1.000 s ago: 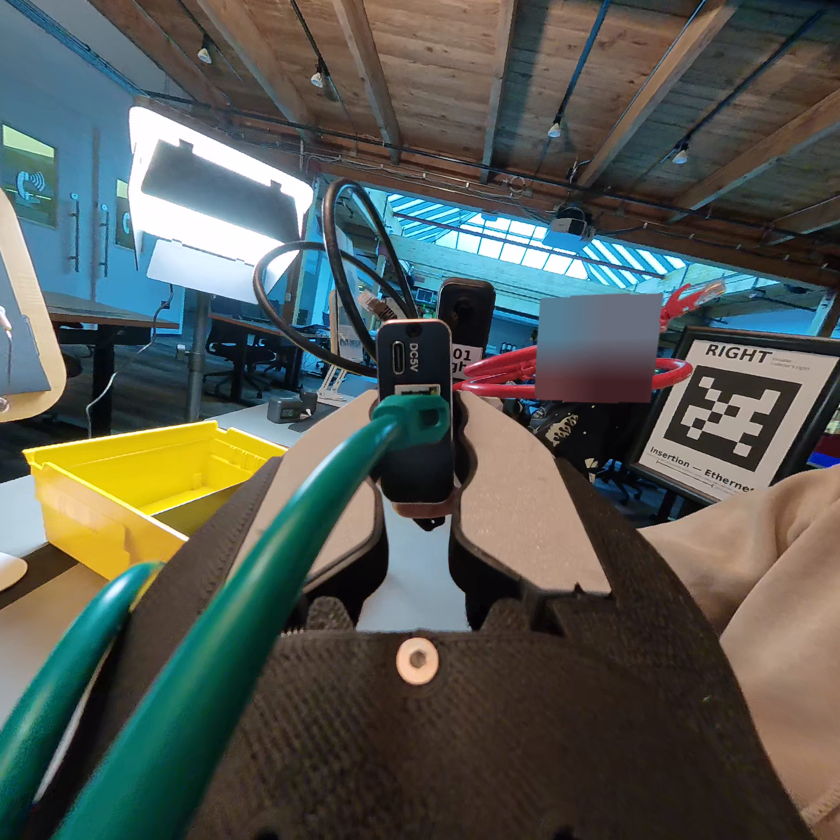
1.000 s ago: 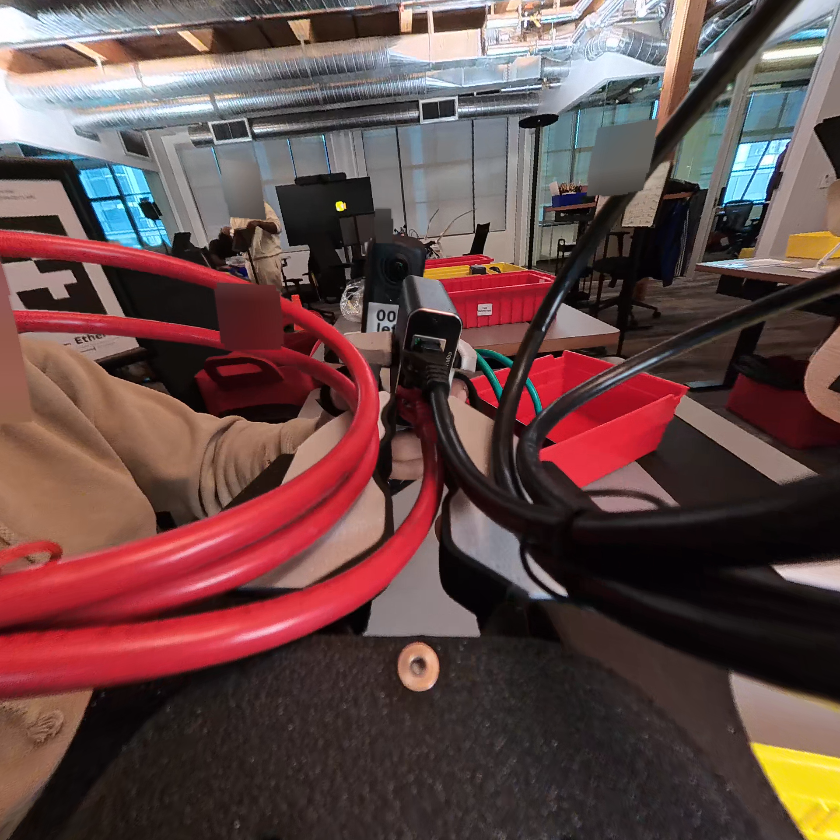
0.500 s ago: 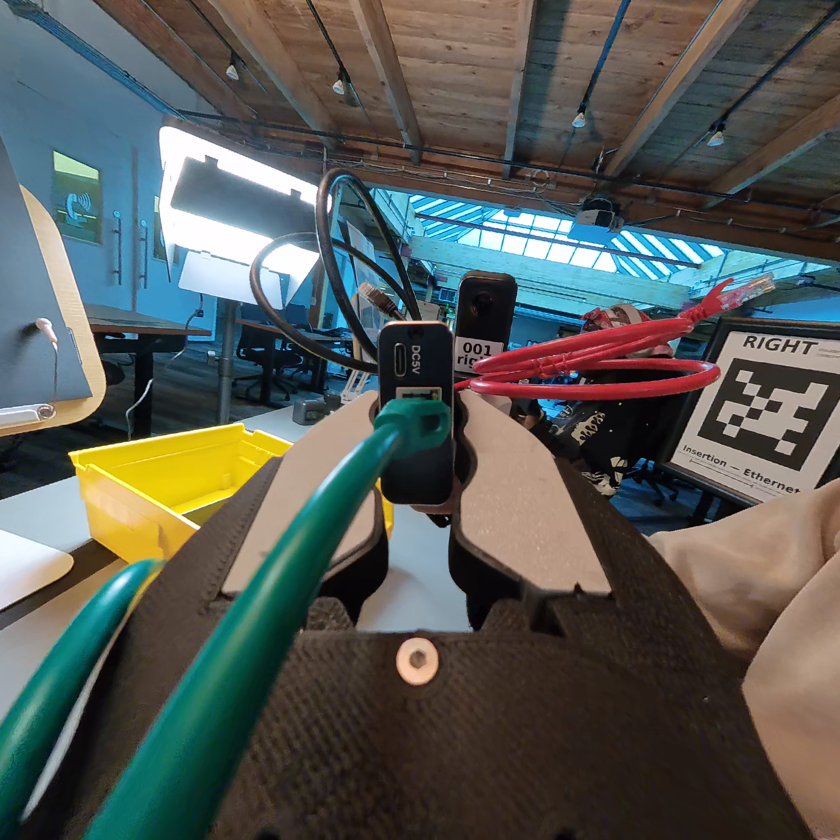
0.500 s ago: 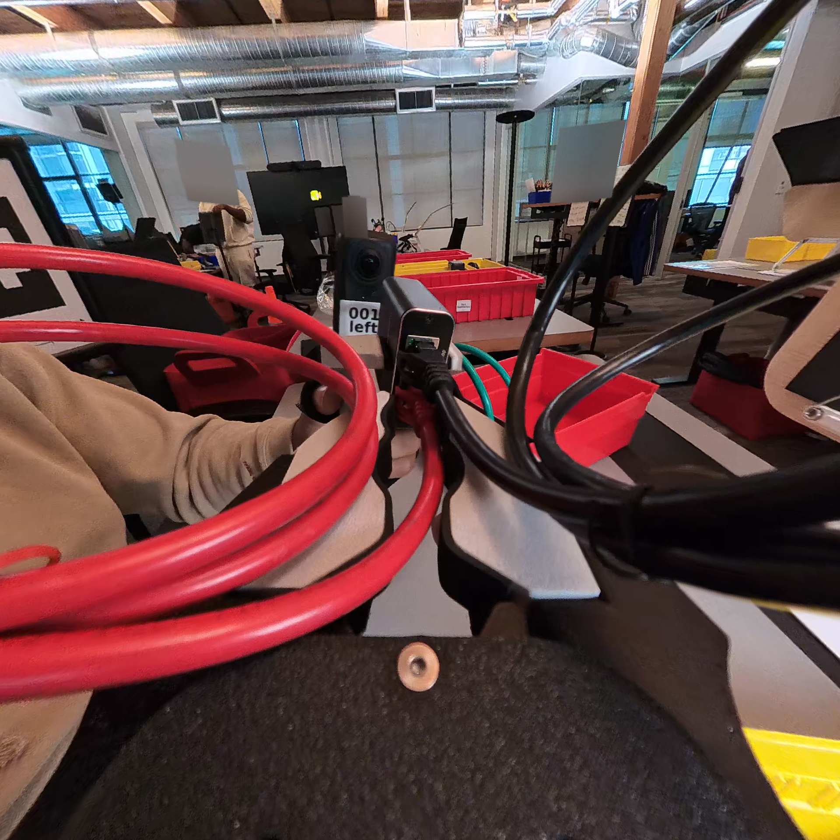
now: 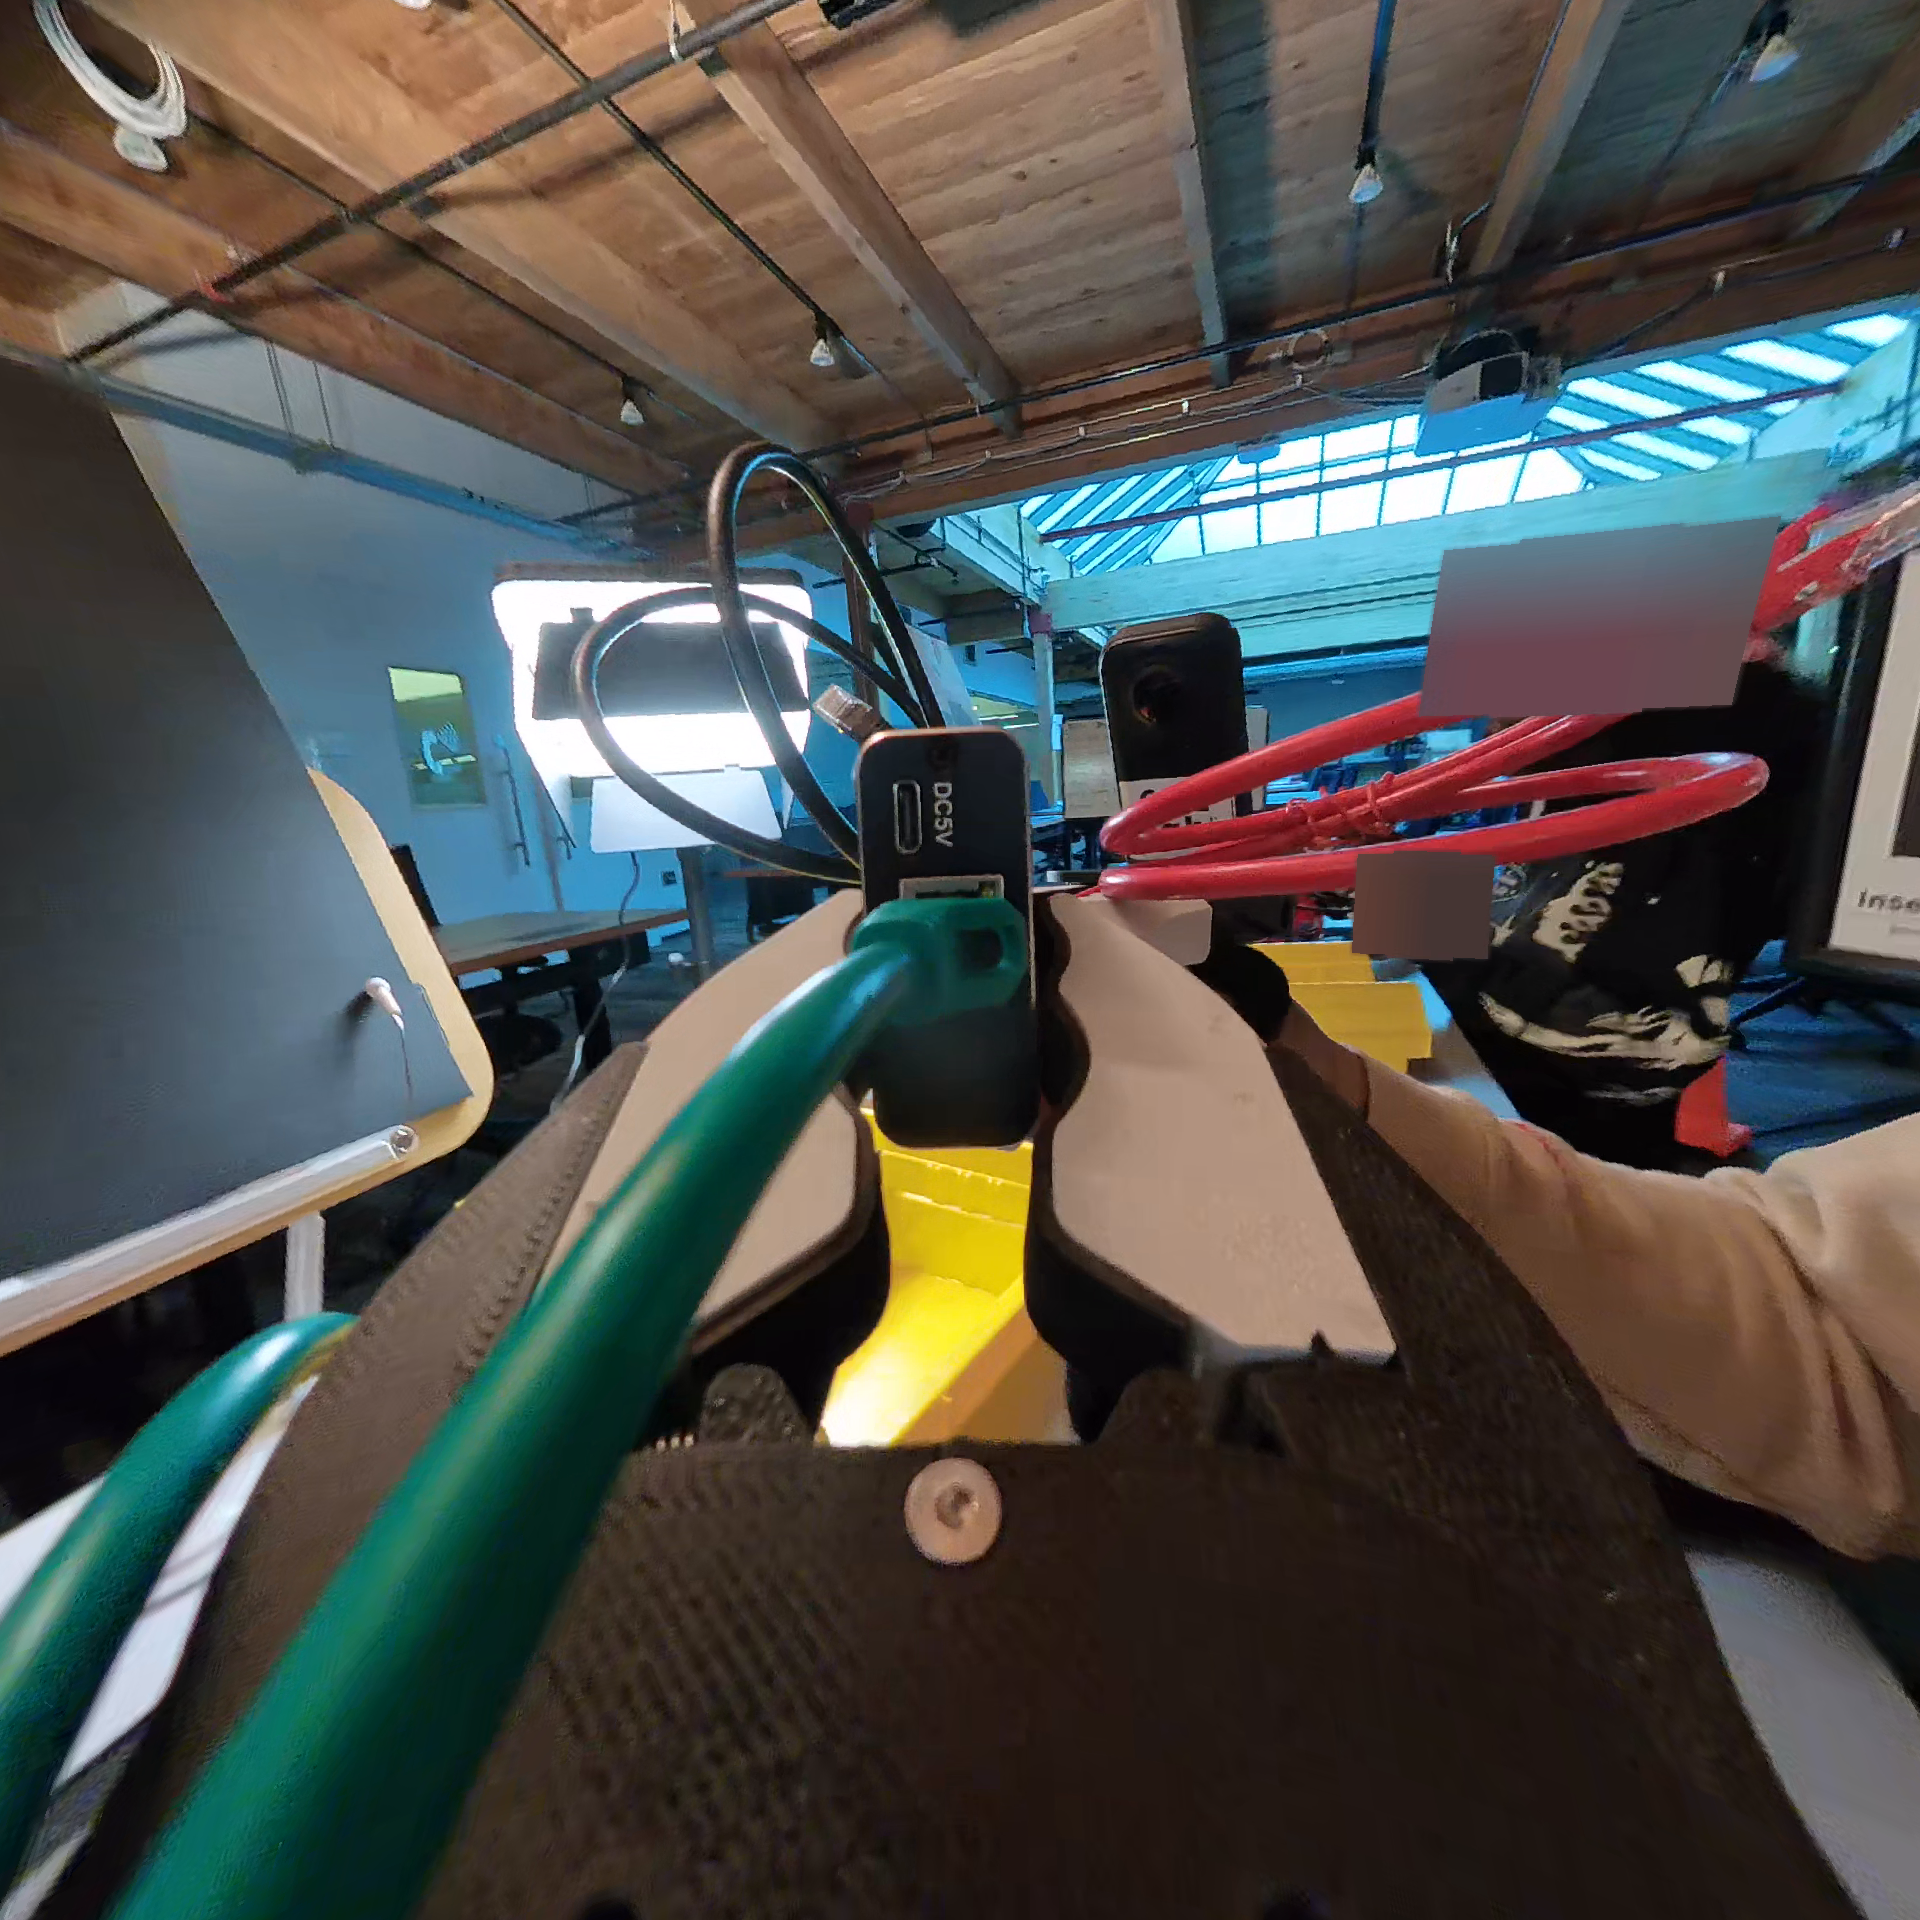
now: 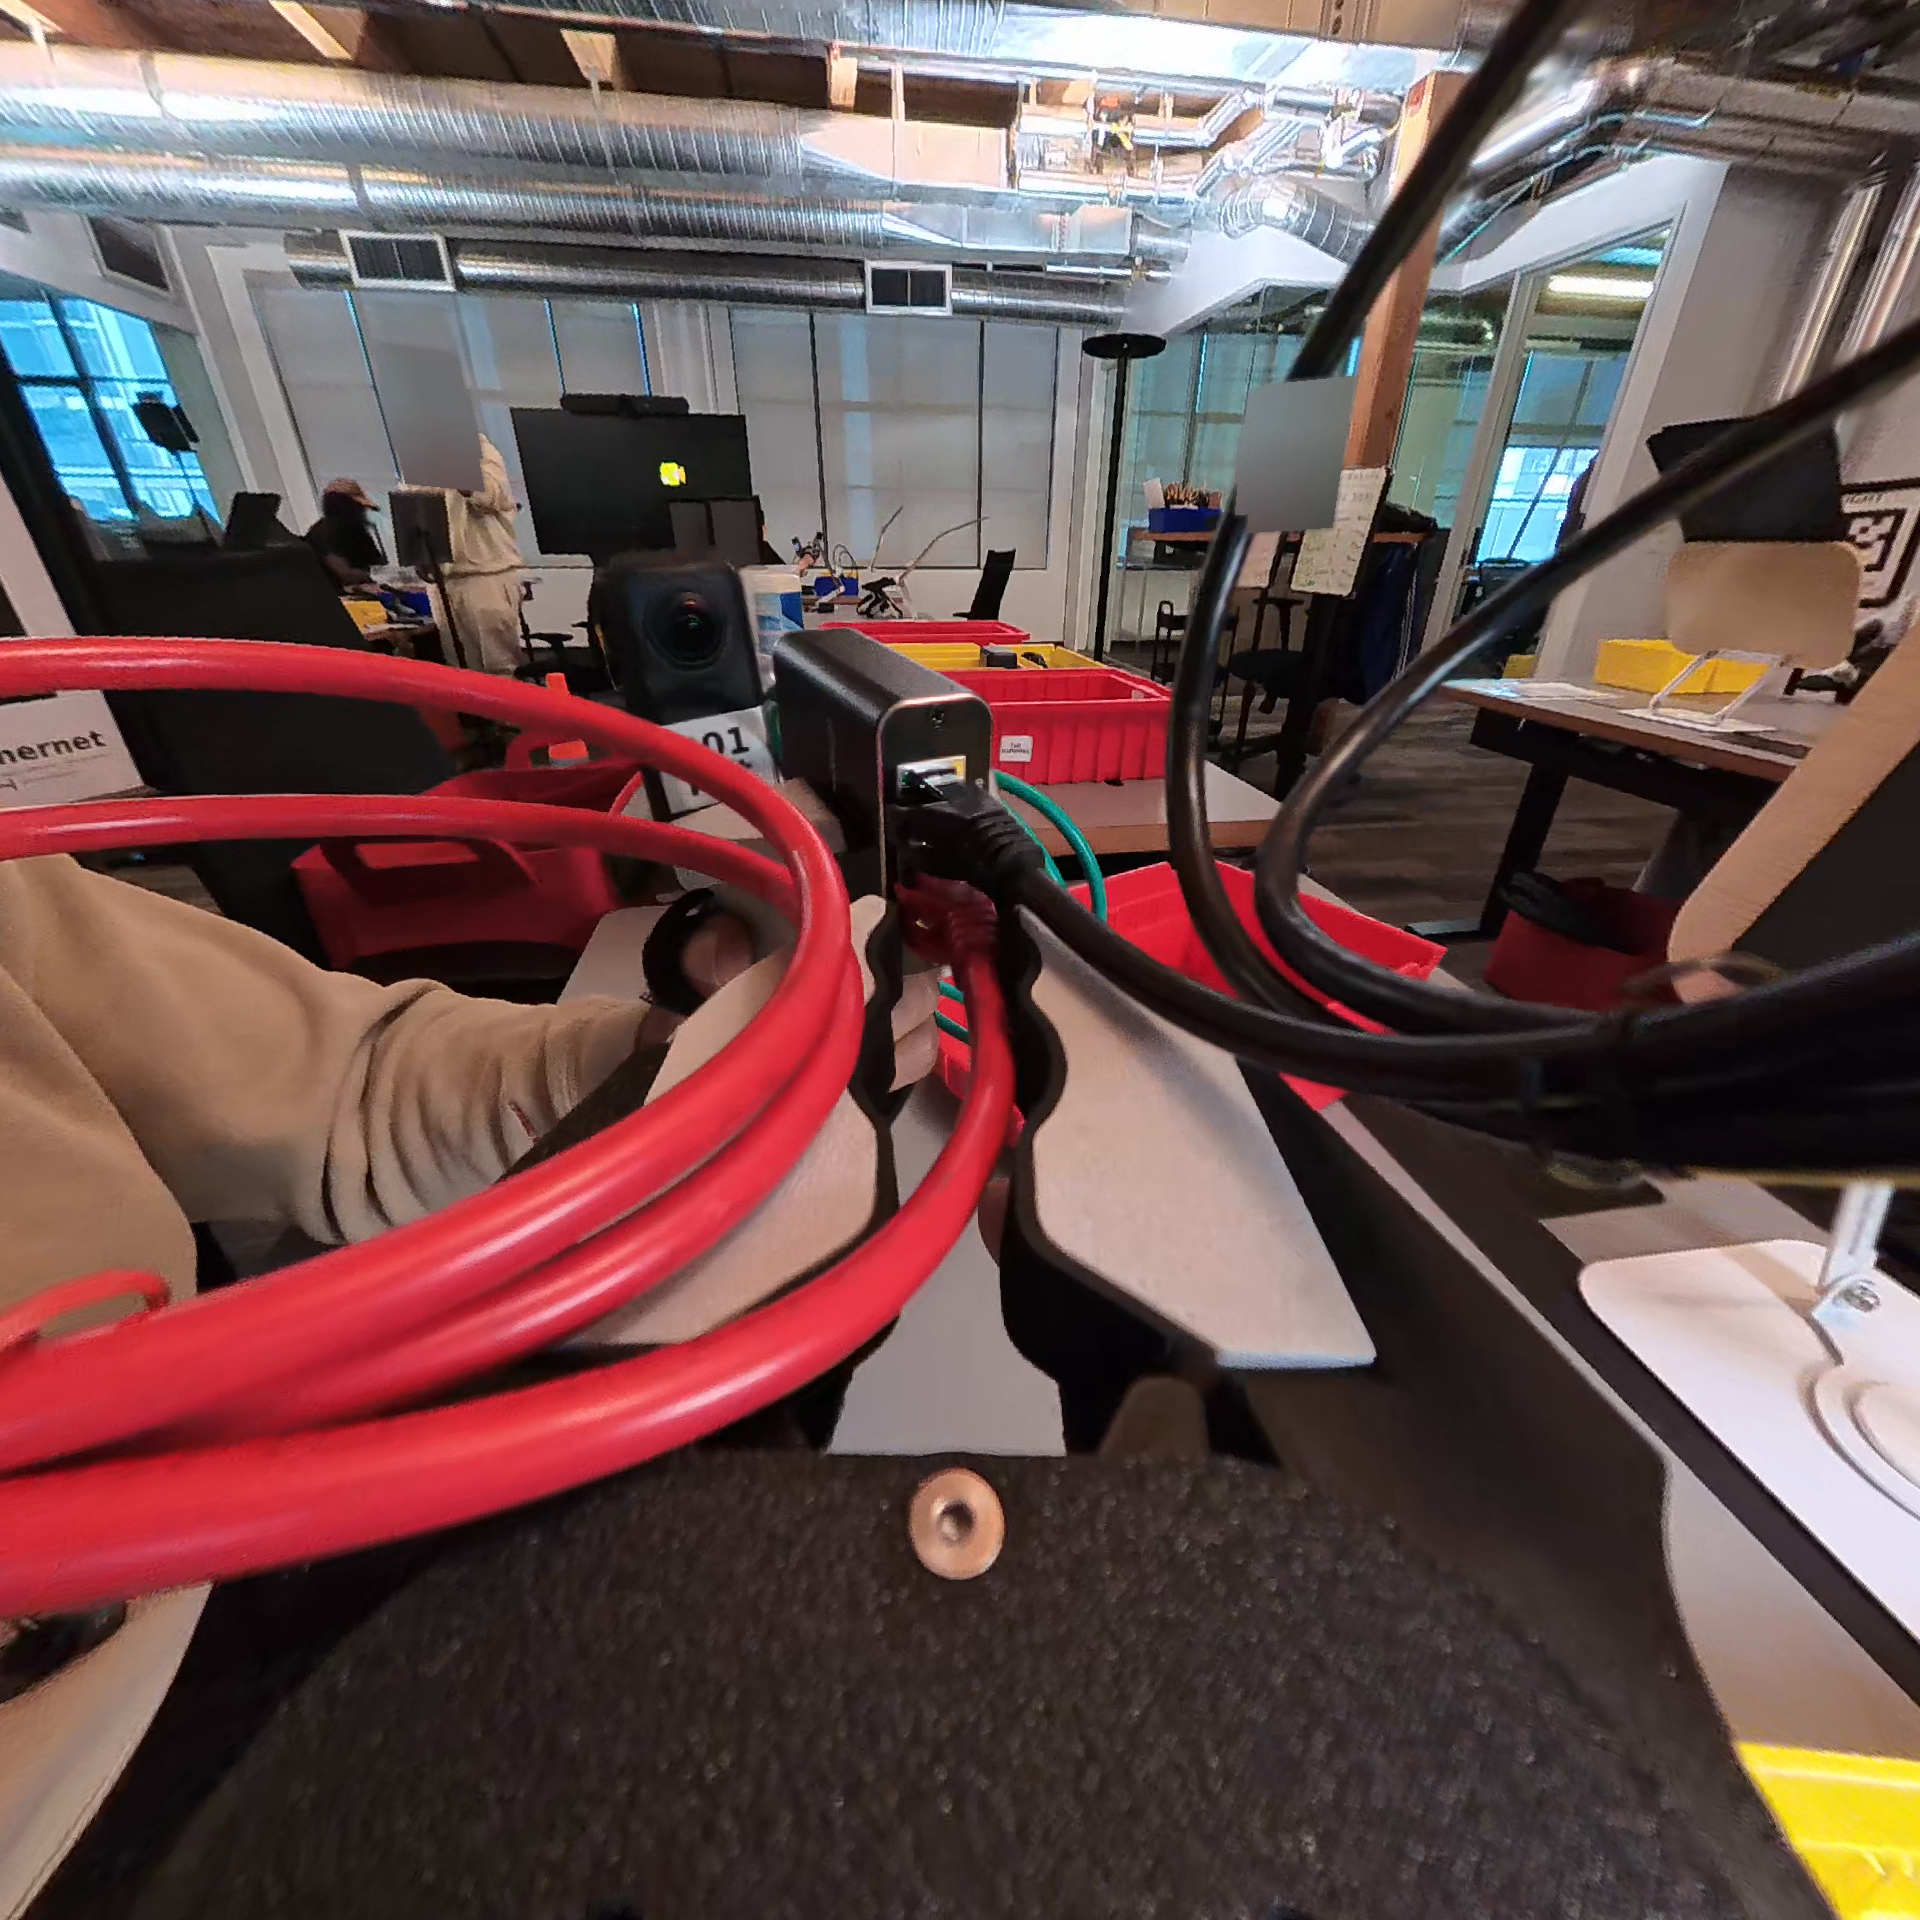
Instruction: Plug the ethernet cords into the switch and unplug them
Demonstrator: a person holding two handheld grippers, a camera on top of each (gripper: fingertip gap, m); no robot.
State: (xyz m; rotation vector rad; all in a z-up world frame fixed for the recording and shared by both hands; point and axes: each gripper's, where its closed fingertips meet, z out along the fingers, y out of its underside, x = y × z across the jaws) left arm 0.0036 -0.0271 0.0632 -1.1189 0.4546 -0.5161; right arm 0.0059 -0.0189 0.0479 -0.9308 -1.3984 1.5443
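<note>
In the left wrist view, my left gripper (image 5: 945, 1049) is shut on a small black switch (image 5: 945, 821) held upright in the air. A green ethernet cord (image 5: 665, 1226) is plugged into the port facing me. In the right wrist view, the switch (image 6: 852, 717) shows its opposite face. A black cord (image 6: 1143, 966) is plugged into it. Just under that sits the plug of a coiled red cord (image 6: 520, 1226). My right gripper (image 6: 956, 935) is shut on that red plug (image 6: 948, 920). The red coil (image 5: 1403, 821) and black loops (image 5: 727, 665) also show behind the switch.
A yellow bin (image 5: 935, 1288) lies below the left gripper. A red bin (image 6: 1195, 935) lies beyond the right one. A dark board on a wooden stand (image 5: 156, 831) is on the left. A white stand base (image 6: 1745, 1340) is on the table. Tan sleeves (image 6: 260, 1060) are close by. My two grippers' fingertips are within a few centimetres of each other.
Both grippers and the switch have swung together; the yellow bin now lies under the left gripper. The right view shows more of the switch's side. Grips and plugged cords are unchanged.
</note>
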